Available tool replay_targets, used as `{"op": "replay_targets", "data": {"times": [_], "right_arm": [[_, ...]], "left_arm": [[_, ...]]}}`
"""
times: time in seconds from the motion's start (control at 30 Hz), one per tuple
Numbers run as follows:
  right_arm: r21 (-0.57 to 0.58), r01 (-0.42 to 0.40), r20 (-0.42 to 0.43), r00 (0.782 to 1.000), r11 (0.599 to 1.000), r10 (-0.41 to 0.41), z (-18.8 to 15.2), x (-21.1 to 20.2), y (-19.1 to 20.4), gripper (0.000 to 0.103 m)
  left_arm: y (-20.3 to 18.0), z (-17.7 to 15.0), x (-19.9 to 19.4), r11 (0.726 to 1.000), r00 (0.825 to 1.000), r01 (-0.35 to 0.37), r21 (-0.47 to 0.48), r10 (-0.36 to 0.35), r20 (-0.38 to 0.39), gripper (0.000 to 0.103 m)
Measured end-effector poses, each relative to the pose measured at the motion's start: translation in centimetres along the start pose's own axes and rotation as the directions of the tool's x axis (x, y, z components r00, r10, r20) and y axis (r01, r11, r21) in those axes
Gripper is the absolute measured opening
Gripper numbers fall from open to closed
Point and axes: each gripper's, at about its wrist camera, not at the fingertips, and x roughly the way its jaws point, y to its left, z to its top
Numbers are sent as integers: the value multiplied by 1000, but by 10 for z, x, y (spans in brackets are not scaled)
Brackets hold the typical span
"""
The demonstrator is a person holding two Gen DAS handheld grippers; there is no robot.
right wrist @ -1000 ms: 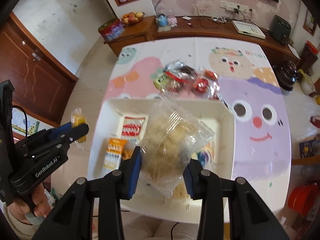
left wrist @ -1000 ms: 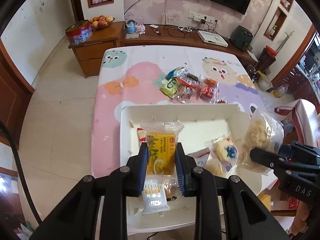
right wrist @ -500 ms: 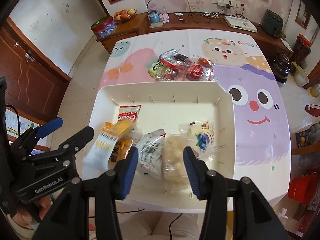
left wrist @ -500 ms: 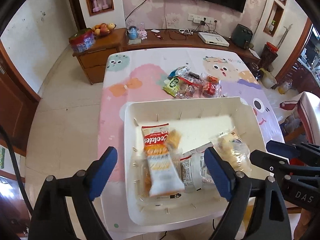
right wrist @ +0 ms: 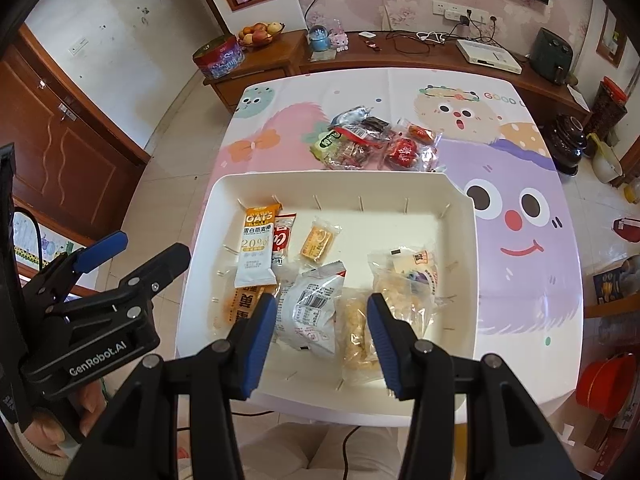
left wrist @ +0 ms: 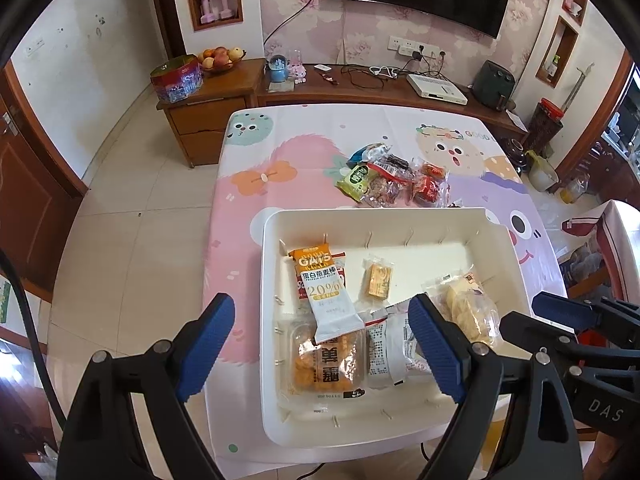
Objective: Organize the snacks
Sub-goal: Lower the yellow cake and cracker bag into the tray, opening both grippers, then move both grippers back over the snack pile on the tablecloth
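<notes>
In the left wrist view, the left gripper is hovering over the white tray with its jaws spread wide and nothing pinched. Between and just beyond them, an oat bar is lying over a pack of orange snacks. A small yellow packet is sitting farther ahead.

In the right wrist view, the right gripper is standing with its jaws partly spread, gripping nothing. A silver packet and a clear bag of puffs are lying in the tray between them. Well beyond the jaws, loose snacks are waiting on the bench.
</notes>
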Motion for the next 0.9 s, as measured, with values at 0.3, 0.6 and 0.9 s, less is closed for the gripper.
{"op": "replay_targets", "data": {"times": [0.3, 0.6, 0.9], "right_arm": [[2, -1, 3, 1000, 1000, 1, 1, 0, 0, 48], [23, -7, -8, 1000, 1000, 7, 10, 6, -14, 48], [43, 5, 0, 1000, 999, -5, 29, 11, -41, 48]], "left_arm": [[-1, 3, -2, 1000, 1000, -2, 1, 2, 9, 88], [-5, 10, 7, 1000, 1000, -2, 11, 2, -16, 88], [-10, 31, 33, 1000, 998, -6, 5, 6, -56, 88]]}}
